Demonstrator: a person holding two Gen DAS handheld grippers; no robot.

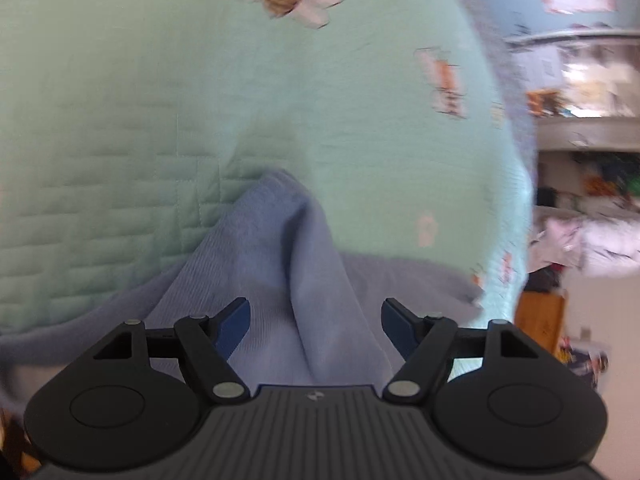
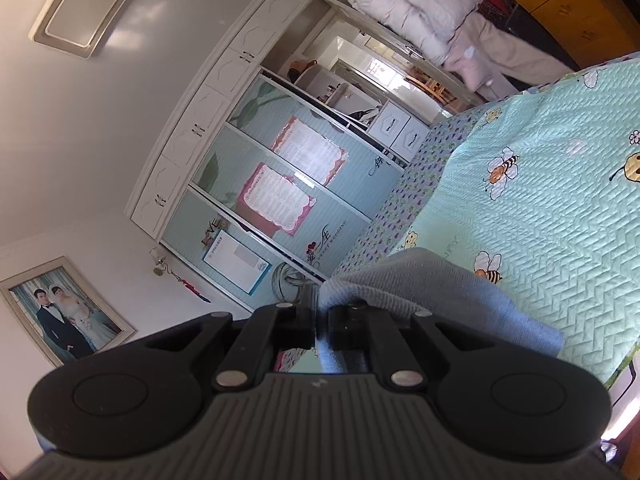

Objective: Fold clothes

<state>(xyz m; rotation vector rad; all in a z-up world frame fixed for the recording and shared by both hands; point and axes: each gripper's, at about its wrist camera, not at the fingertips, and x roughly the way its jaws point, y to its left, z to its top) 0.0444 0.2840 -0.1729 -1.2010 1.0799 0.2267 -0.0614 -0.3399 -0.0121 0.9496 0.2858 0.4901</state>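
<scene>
The wardrobe door [image 2: 320, 216] bears "WEDDING" — beside it, a "LOVE" sticker [image 2: 214, 229].

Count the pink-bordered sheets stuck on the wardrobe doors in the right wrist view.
2. One pink-bordered sheet is on the upper sliding door; the other is on the door just below it. A blue-bordered sheet lower down isn't counted. Others may be hidden.

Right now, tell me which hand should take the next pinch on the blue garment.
Left. The left tool stands open over a raised fold of the blue garment, probably ready to pinch. The right tool is already shut on the cloth.
</scene>
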